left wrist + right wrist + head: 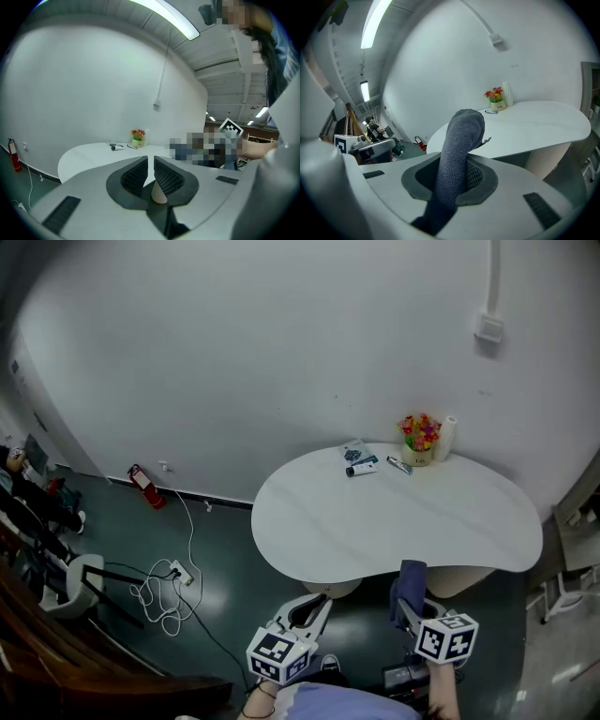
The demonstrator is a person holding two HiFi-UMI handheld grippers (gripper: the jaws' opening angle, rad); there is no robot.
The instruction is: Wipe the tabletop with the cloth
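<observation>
Between the right gripper's (461, 164) jaws sits the cloth (465, 129), clamped tight and flopping forward; only that gripper's view shows the grip. From the head view the cloth (411, 579) is a dark strip at the table's (394, 521) 6 o'clock edge; whether it touches, I cannot tell. Below the 7 o'clock edge, the left gripper (151, 164) has its jaws all but together on nothing. Flowers (419, 433) and a roll (447, 437) stand at the table's 1 o'clock, small items (361, 463) at 12. Only the head view shows the extinguisher (142, 484) and cables (167, 592) on the floor towards 9 o'clock.
</observation>
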